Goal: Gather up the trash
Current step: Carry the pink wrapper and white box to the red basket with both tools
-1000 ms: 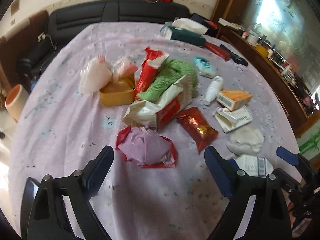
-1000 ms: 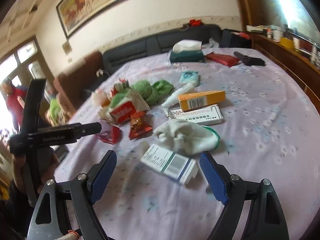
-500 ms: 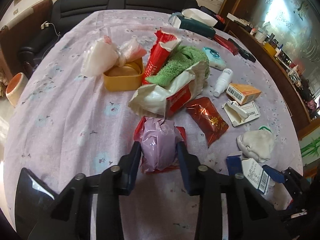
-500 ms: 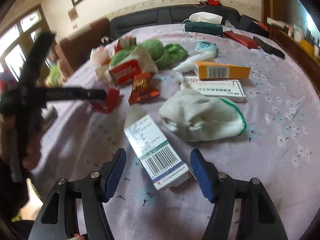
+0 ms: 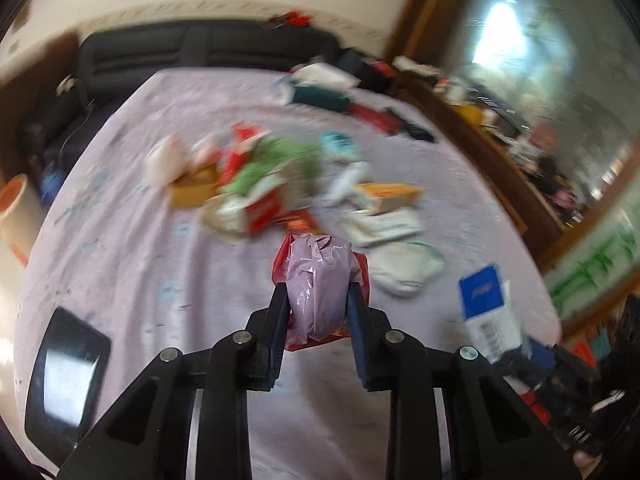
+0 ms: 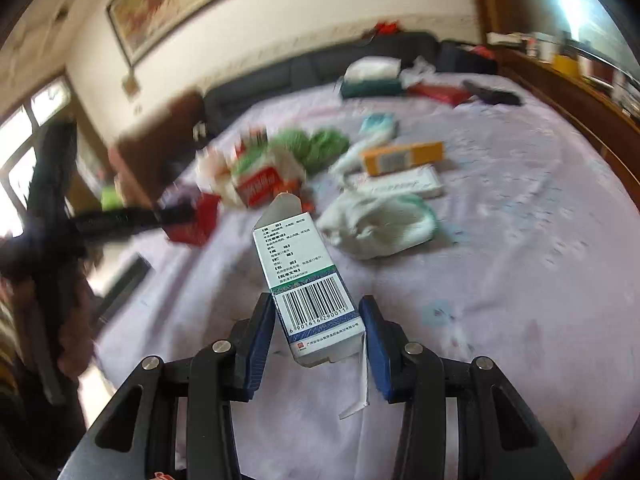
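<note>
My left gripper (image 5: 318,300) pinches a crumpled lilac plastic bag (image 5: 318,272) with a red wrapper behind it. Its jaws are still closing, the pads press on both sides, and the bag hangs above the tablecloth. My right gripper (image 6: 316,308) holds a white and green medicine box (image 6: 296,256) with a barcode, its open flap tilted up and away. Those jaws are closing too, with the pads against the box's sides. In the left wrist view the same box (image 5: 486,308) floats at the right. Both views are blurred by motion.
On the lilac tablecloth (image 6: 520,240) lie a white glove (image 6: 380,220), an orange box (image 6: 404,156), a flat white box (image 6: 404,184), a green towel (image 6: 316,144) and a red-white bag (image 6: 260,184). A black tablet (image 5: 66,368) lies near the front left. An orange-rimmed bin (image 5: 12,212) stands beyond the left edge.
Both grippers went from wide open to closed. The left one took the lilac bag and lifted it; the right one took the medicine box and raised it off the cloth.
</note>
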A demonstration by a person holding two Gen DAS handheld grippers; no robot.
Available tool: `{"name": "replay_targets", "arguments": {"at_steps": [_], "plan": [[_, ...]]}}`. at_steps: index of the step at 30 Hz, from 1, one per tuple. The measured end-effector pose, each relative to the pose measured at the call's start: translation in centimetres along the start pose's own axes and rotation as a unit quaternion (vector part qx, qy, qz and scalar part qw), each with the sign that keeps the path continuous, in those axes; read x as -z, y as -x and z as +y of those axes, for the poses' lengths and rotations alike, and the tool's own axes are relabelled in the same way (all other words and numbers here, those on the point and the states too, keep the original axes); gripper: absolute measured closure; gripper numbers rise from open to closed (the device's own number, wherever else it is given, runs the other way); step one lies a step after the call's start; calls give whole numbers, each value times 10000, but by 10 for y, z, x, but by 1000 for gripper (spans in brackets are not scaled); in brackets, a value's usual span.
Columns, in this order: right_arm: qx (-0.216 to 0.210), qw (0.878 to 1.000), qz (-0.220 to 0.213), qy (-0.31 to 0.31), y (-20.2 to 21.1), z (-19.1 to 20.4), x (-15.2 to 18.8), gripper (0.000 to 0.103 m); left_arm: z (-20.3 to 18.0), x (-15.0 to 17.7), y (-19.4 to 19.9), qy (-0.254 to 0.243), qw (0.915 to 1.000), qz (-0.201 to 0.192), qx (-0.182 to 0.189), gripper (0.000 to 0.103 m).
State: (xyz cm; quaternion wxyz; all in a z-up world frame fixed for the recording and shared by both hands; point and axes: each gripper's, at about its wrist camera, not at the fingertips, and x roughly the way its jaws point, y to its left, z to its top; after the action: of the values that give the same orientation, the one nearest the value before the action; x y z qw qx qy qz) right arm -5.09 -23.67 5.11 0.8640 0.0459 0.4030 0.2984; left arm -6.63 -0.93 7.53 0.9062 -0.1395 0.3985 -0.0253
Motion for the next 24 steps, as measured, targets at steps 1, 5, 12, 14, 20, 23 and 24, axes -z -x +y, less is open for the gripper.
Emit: {"name": "replay_targets", "arguments": {"at_steps": [1,5,12,14,20,23,24], "plan": [[54,9996,-246,-149,22,-1,3,57,-14,2,10,-139,9998,-125,82,76],[396,9927,-1025,-495,94,-1,13,57,-65,10,40,-647,9960,-360,497,76],[1148,9688,-2042,-804,199,0,33,57,-132,22,83,-1279,9838,-705,1039,76],[1293,9617,-2250,-887,222,-1,38,57,-147,24,93,-1429,9804,-837,1065,76],[1865,9368,-2752,-1086,278,-2,57,57,-188,33,110,-1817,9696,-958,1330,76],[2078,9261,-2918,-1182,299,-3,68,57,-210,39,113,-2004,9632,-958,1515,76],[2131,9232,-2955,-1225,304,-5,70,57,-217,41,114,-2066,9612,-964,1555,76]]}}
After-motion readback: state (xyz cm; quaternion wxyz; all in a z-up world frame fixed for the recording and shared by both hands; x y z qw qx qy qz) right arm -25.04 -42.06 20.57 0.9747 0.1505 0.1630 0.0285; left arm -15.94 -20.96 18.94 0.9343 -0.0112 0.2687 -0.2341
